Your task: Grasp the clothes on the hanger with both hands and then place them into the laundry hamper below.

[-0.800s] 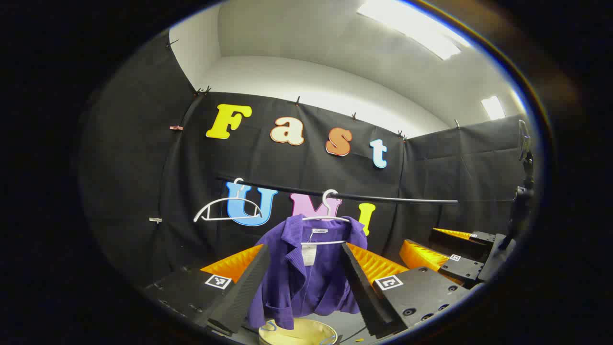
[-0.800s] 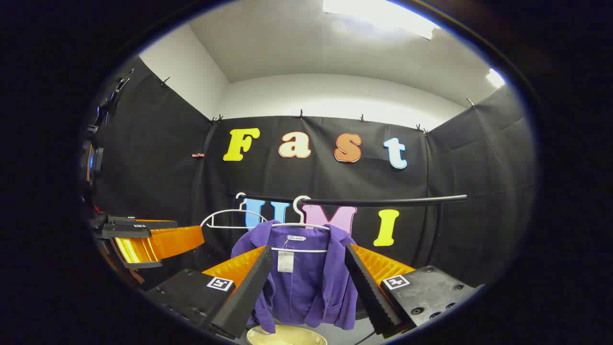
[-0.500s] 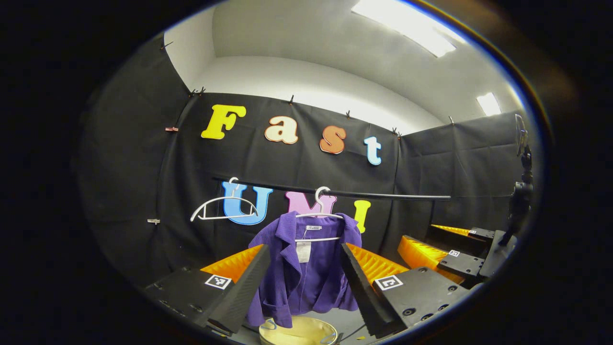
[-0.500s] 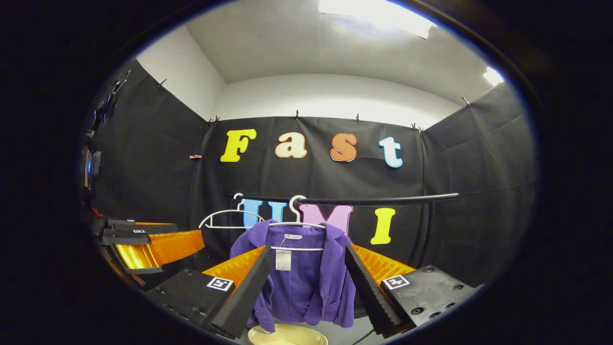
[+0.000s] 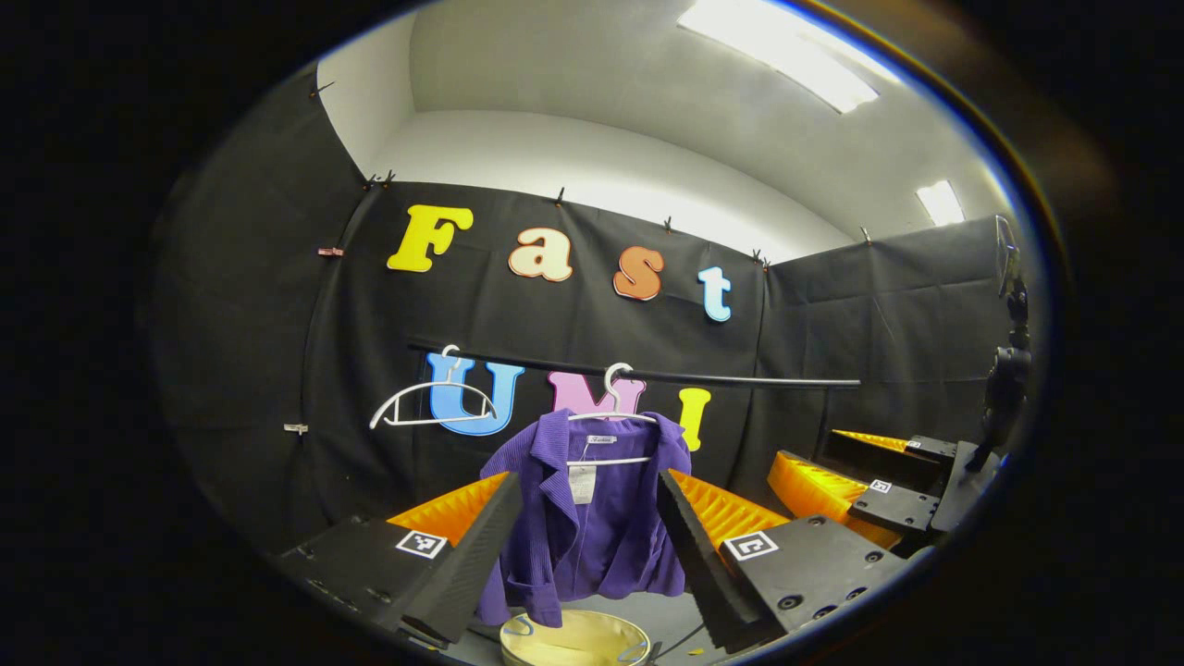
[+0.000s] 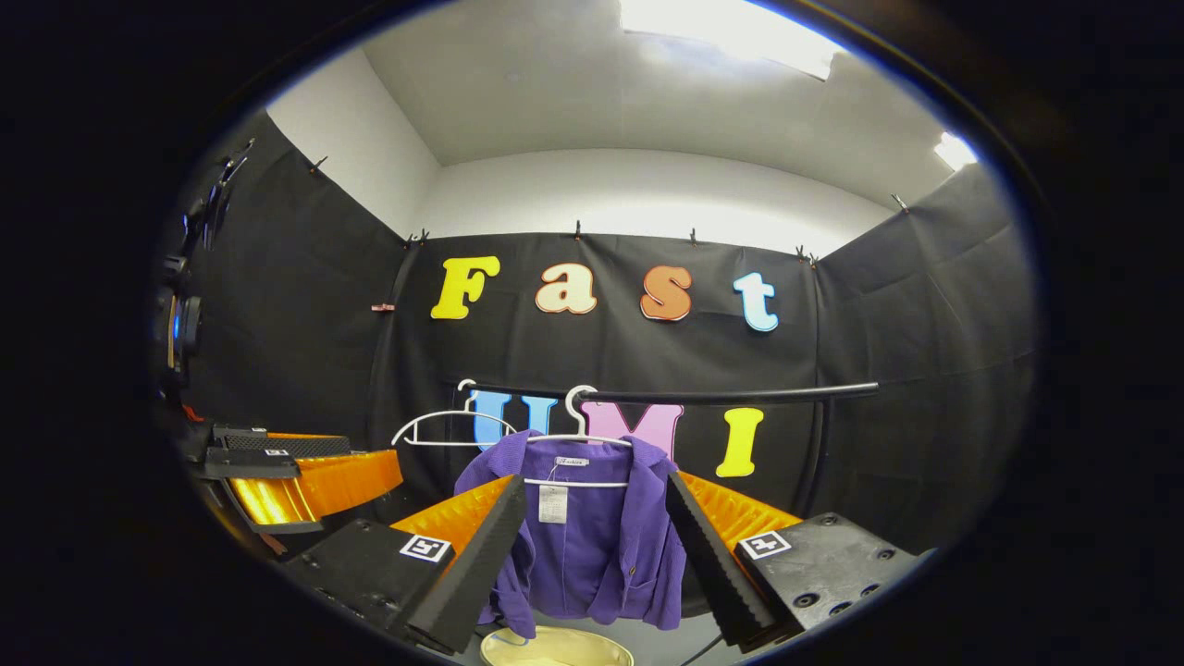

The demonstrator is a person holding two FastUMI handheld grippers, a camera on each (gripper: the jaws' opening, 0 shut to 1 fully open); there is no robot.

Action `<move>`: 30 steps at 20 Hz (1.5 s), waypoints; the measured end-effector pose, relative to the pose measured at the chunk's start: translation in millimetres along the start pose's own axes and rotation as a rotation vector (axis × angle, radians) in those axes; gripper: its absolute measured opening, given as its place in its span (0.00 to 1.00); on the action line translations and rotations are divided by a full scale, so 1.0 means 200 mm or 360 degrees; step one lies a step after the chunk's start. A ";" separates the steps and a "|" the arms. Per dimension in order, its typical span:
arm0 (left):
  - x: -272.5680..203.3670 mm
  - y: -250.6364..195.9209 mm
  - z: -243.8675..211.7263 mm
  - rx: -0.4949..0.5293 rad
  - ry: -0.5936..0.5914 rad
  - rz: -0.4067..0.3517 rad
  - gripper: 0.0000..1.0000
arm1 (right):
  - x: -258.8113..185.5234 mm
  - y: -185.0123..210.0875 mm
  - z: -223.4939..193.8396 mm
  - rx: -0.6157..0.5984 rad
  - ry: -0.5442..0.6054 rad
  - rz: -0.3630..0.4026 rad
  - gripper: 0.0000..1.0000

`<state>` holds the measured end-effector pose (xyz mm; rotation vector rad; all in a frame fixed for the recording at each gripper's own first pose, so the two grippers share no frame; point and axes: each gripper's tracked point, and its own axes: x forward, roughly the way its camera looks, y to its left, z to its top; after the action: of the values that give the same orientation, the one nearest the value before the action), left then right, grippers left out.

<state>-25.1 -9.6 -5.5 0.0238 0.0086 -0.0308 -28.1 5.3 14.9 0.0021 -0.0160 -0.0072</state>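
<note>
Left gripper view shows our left gripper (image 5: 585, 541) with its fingers spread wide, nothing between them, aimed at the purple jacket (image 5: 592, 518) that hangs on a white hanger (image 5: 612, 416) from the black rail (image 5: 740, 377). Right gripper view shows the same of our right gripper (image 6: 597, 546): spread apart, empty, well short of the cloth. The hamper (image 5: 573, 640) sits on the floor directly under the jacket's hem. We judge the jacket light, soft and limp, so it should fold and sag once lifted; the ribbed weave ought to give the fingers some bite. We would pinch each shoulder beside the collar, one per gripper, lift it free of the hanger, then lower it.
</note>
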 end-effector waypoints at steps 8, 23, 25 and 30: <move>-0.01 0.02 -0.01 0.0009 0.0002 -0.0048 0.93 | 0.00 0.04 -0.01 -0.0018 0.0032 -0.0039 0.97; 0.05 0.16 -0.05 -0.0001 0.0041 -0.0238 0.93 | 0.02 0.14 -0.13 -0.0074 0.0097 -0.0227 0.97; 0.09 0.15 -0.08 -0.0002 0.0056 -0.0258 0.93 | 0.05 0.12 -0.17 -0.0080 0.0117 -0.0244 0.97; 0.26 0.15 -0.14 0.0021 0.0064 -0.0227 0.93 | 0.23 0.00 -0.26 -0.0064 0.0122 -0.0247 0.97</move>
<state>27.9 19.6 -33.6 0.0368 0.0501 -0.1730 19.7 5.5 -35.4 -0.0364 0.0613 -0.1628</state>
